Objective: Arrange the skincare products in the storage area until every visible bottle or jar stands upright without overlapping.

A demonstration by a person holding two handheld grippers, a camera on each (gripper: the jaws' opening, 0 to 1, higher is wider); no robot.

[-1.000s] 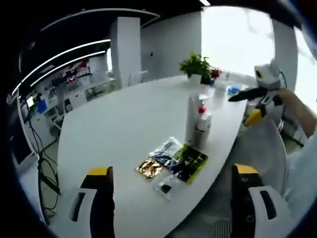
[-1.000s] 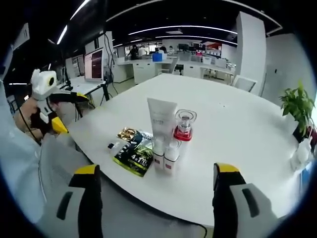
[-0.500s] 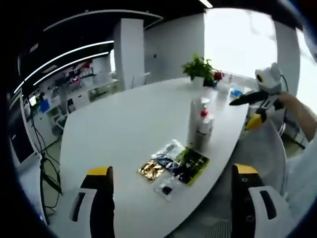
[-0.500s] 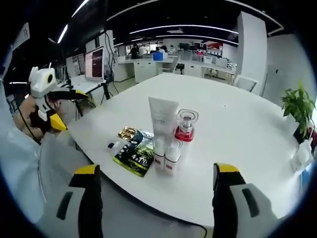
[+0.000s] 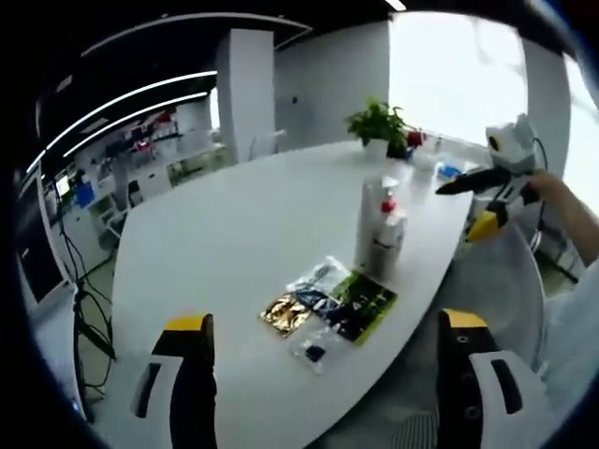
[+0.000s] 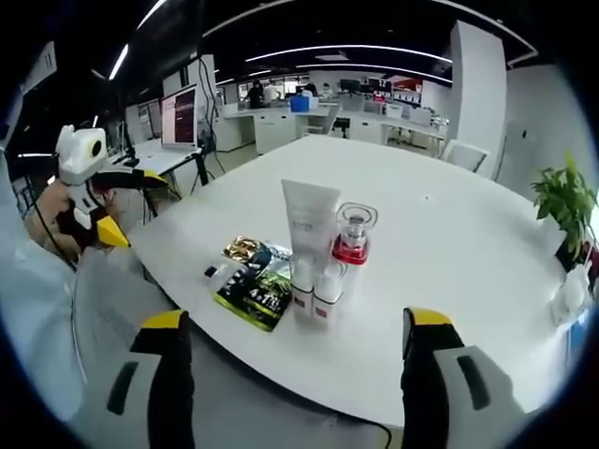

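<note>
Both your grippers hang wide open, empty. White tube (image 6: 310, 224) stands tall, likely tippy: grip low. Glass-looking jar (image 6: 353, 234): fragile, maybe slick. Sachets (image 6: 255, 281) flat, floppy.

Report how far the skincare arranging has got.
Done: the white tube, the red-collared bottle and two small bottles stand upright, clustered. In hand: nothing; the left gripper and right gripper are open, off the table. Left: the sachets lie overlapping.

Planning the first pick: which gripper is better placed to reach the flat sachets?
Left, probably. Its view has the sachets nearest, ahead of the bottles; from the right gripper they lie off to the side. Both are open and empty.
</note>
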